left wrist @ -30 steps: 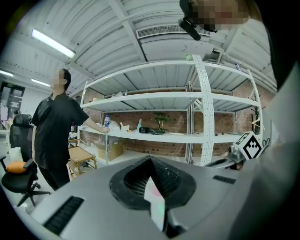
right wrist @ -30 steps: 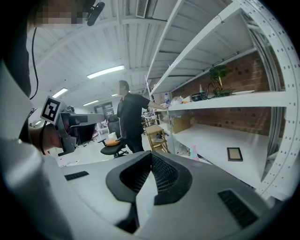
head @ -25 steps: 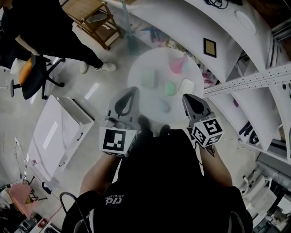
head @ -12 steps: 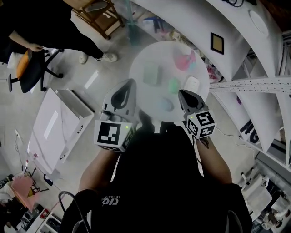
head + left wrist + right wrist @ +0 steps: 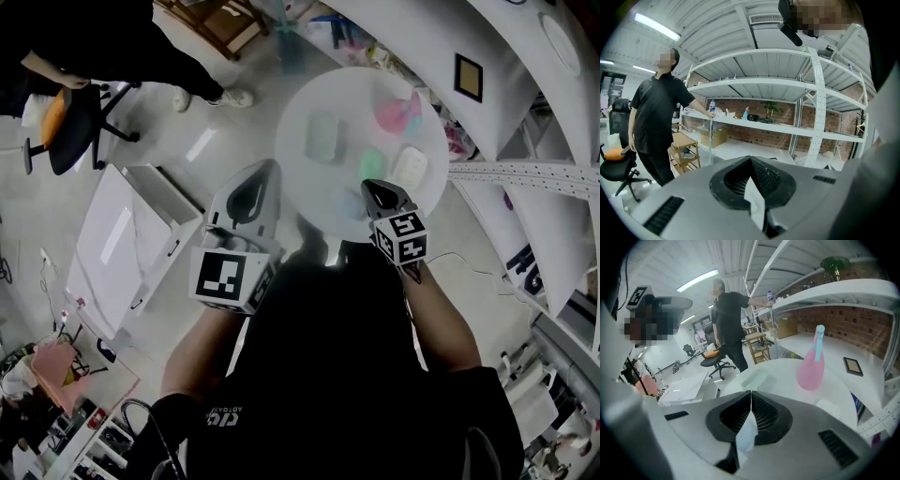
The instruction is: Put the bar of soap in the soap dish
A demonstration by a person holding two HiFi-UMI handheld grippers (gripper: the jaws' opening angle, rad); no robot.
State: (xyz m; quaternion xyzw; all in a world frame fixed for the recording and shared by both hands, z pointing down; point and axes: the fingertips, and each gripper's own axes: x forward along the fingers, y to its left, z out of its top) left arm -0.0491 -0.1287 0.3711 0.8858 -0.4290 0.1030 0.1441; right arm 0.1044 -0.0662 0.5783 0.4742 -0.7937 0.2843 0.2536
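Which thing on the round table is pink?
The bottle, the only tall upright thing on the table. The others are low and pale green, white or bluish.

1. My head camera looks steeply down past my chest onto the round white surface (image 5: 347,94), from well above it.
2. My left tool's (image 5: 751,158) camera rides just behind its jaws, facing nearly level toward the shelving (image 5: 787,126) and a standing person (image 5: 656,122).
3. My right tool's (image 5: 751,392) camera tilts down across the surface toward a pink bottle (image 5: 812,366) nearby.
4. Head and right-tool views share the surface and bottle; the standing person shows in all three.
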